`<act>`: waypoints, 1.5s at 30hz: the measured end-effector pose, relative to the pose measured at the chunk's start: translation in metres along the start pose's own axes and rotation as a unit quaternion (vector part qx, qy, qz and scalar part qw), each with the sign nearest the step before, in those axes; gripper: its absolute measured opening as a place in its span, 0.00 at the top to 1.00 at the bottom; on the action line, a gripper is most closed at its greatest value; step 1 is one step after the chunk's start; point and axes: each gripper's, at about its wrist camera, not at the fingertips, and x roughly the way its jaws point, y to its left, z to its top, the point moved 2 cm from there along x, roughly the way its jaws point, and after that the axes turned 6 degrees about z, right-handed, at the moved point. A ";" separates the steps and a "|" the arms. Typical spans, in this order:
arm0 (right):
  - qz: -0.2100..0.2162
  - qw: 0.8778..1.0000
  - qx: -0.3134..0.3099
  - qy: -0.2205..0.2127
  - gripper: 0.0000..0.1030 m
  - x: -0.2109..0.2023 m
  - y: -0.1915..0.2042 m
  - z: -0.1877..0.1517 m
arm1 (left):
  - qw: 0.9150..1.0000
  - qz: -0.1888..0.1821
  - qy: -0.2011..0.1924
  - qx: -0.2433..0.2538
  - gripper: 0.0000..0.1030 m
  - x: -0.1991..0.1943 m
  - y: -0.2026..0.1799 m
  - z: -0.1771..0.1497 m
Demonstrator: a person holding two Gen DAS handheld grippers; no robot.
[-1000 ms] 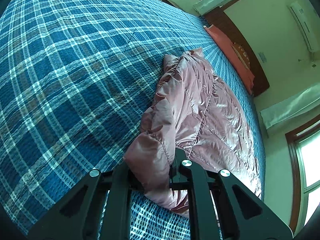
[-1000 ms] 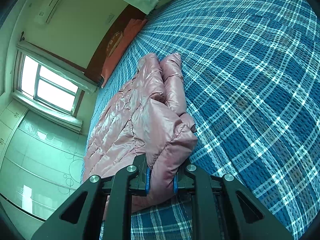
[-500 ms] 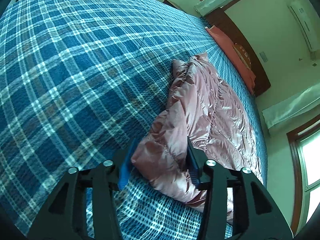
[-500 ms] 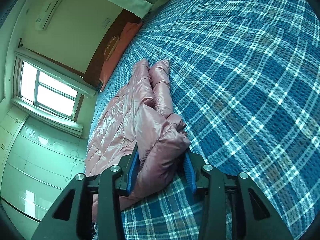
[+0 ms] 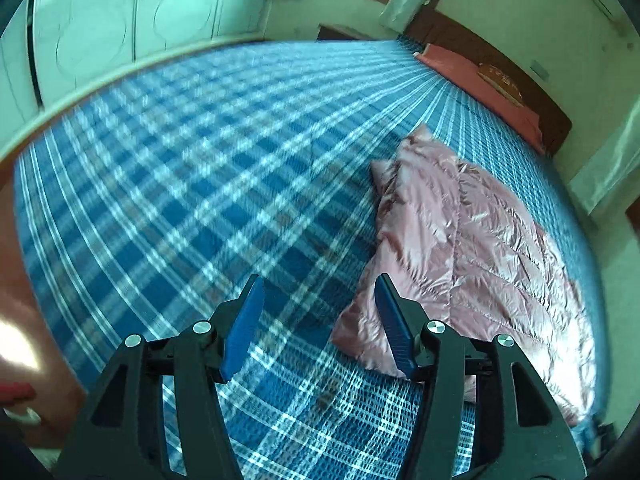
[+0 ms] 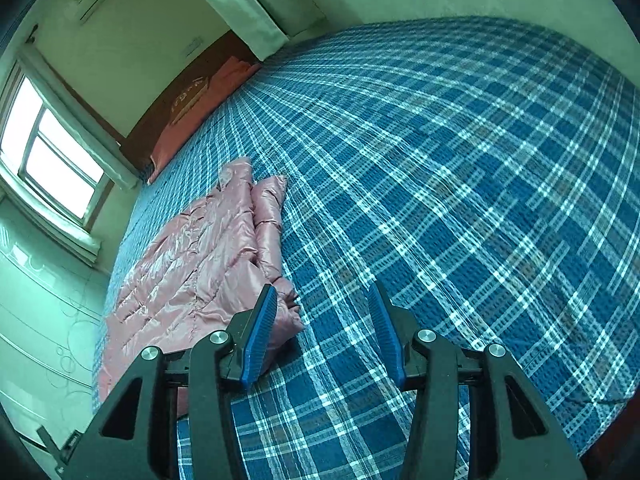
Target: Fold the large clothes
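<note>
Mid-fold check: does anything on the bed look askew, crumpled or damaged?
Nothing damaged. The shiny pink quilted jacket lies folded lengthwise on the blue plaid bedspread, its near end puffy and wrinkled, not flat. Both tongs, left and right, have just been opening and hold nothing.

The pink jacket [image 5: 472,240] is made of shiny, puffy cloth with stitched lines and many small wrinkles. The blue checked bedspread [image 5: 200,184] is soft matt cloth with a bumpy, woven look. The left gripper [image 5: 318,316] is built of dull black plastic, with ridged blue pads [image 5: 243,328] and small shiny metal screws. The headboard [image 5: 500,60] is made of dark, smooth wood.
</note>
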 end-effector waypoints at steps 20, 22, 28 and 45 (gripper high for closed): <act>-0.026 0.944 -0.319 0.076 0.53 0.131 0.242 -0.047 | 0.964 0.072 -0.046 0.253 0.45 0.051 -0.211 -0.008; -0.037 0.940 -0.328 0.086 0.53 0.144 0.246 -0.054 | 0.962 0.083 -0.038 0.258 0.45 0.062 -0.214 -0.011; -0.073 0.930 -0.342 0.115 0.53 0.180 0.237 -0.077 | 0.953 0.111 -0.036 0.279 0.45 0.087 -0.218 -0.024; -0.048 0.940 -0.328 0.083 0.53 0.183 0.265 -0.027 | 0.953 0.091 -0.070 0.280 0.49 0.072 -0.240 0.016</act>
